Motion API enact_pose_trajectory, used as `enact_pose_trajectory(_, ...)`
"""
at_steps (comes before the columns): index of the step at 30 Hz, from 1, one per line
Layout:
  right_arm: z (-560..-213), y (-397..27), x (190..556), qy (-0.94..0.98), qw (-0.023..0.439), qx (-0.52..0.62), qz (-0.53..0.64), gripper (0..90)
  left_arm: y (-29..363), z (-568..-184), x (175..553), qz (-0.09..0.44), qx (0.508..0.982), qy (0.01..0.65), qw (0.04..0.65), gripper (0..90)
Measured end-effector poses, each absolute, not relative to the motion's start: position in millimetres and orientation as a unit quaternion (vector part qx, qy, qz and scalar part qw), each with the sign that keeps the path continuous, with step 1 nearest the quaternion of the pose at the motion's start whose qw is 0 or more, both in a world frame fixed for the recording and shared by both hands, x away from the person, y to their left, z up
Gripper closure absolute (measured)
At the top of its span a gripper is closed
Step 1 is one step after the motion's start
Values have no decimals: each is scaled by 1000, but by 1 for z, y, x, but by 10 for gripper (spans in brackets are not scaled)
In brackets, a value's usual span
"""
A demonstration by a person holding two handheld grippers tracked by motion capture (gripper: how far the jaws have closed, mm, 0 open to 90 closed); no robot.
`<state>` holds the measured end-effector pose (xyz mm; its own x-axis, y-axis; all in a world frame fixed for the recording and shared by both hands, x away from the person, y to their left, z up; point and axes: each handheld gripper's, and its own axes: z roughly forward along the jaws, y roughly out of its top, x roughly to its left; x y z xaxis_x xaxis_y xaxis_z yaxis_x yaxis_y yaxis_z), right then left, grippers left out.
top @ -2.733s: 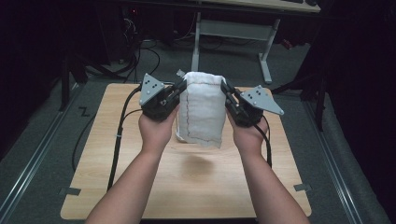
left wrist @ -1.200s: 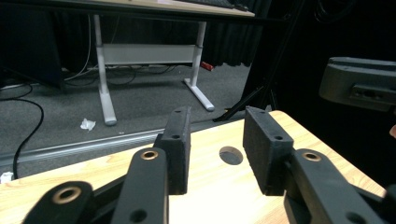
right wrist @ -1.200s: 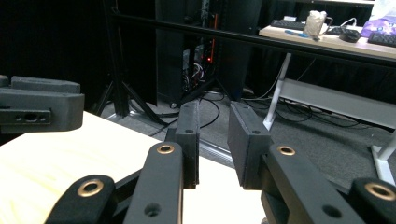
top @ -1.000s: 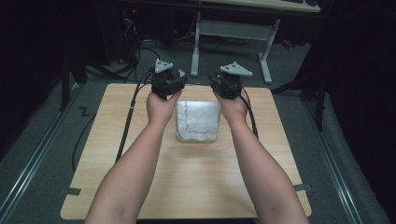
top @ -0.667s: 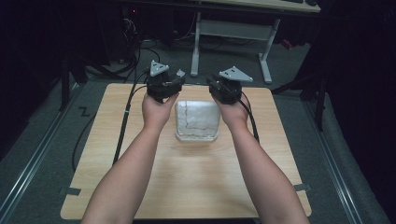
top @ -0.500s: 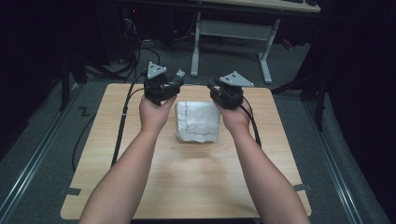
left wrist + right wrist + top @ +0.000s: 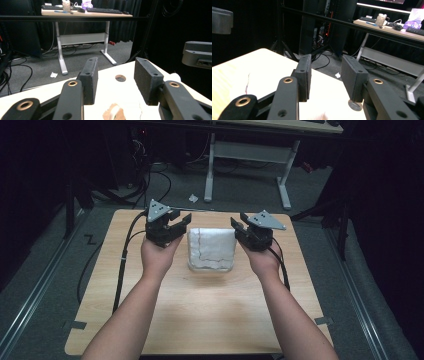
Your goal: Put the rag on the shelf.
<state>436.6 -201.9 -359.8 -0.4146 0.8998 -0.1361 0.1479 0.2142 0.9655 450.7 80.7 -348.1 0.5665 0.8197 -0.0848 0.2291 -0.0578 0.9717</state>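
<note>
Folded white cloth [image 7: 211, 249] — centre of frame, flat on the wooden table [image 7: 200, 320]. Left gripper [image 7: 176, 222] and right gripper [image 7: 239, 226] flank it, jaws parted, holding nothing. Risk: a careless regrasp snags one layer — the fold opens.

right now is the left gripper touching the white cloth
Apart. The high view shows bare table between the left gripper and the white cloth, jaws open.
</note>
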Motion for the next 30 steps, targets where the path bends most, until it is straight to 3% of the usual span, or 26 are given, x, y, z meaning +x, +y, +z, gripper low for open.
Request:
enact_pose_trajectory(15, -372, -212, 414, 693, 376, 382, 482, 582, 91, -361, 433, 257, 683, 382, 568, 535)
enact_pose_trajectory(30, -436, -216, 373, 733, 346, 377, 449, 565, 104, -436, 394, 215, 722, 378, 538, 511)
